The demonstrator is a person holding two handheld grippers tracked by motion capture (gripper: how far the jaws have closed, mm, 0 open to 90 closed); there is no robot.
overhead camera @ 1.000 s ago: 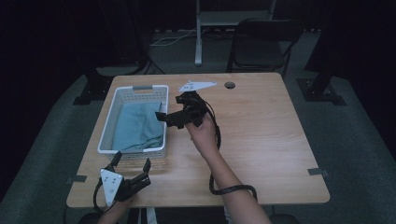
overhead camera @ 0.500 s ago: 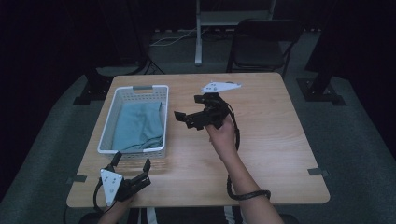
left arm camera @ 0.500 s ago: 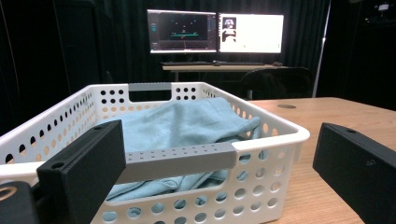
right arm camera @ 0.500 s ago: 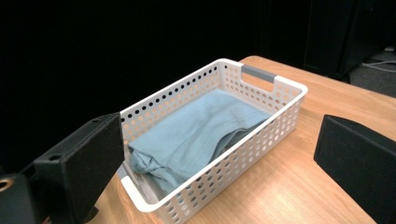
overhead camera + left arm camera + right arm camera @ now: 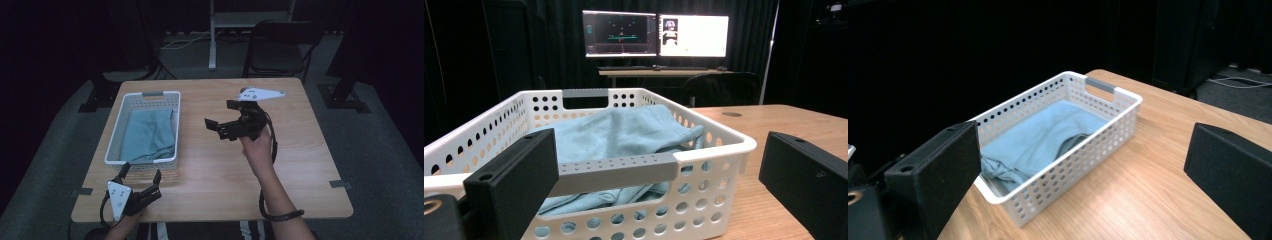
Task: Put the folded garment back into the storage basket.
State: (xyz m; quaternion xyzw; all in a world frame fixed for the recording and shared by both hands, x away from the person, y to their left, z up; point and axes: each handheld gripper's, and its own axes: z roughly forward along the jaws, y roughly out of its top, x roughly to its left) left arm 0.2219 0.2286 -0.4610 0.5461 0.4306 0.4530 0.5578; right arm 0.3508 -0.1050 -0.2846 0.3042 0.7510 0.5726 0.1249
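Note:
A white perforated basket [image 5: 116, 131] with grey handles stands on the left half of the wooden table [image 5: 305, 170], holding a crumpled light blue cloth [image 5: 147, 135]. My left gripper [image 5: 141, 172] is open at the table's front left corner, just short of the basket's near end. In the left gripper view the basket's near handle [image 5: 616, 169] lies straight ahead between the wide-apart jaws, with the cloth [image 5: 624, 127] behind it. My right gripper [image 5: 220, 114] is held open above the table's middle, pointing left at the basket [image 5: 1108, 107] and cloth [image 5: 1043, 132]. Nothing is held.
A dark folding chair [image 5: 280, 45] stands behind the table's far edge. Two lit monitors [image 5: 654, 35] sit on a desk beyond. A small dark disc [image 5: 731, 114] lies on the far part of the table. The right half of the tabletop is bare wood.
My right gripper has moved right, from beside the basket's right wall out over the table's middle, staying open. The left gripper has not moved.

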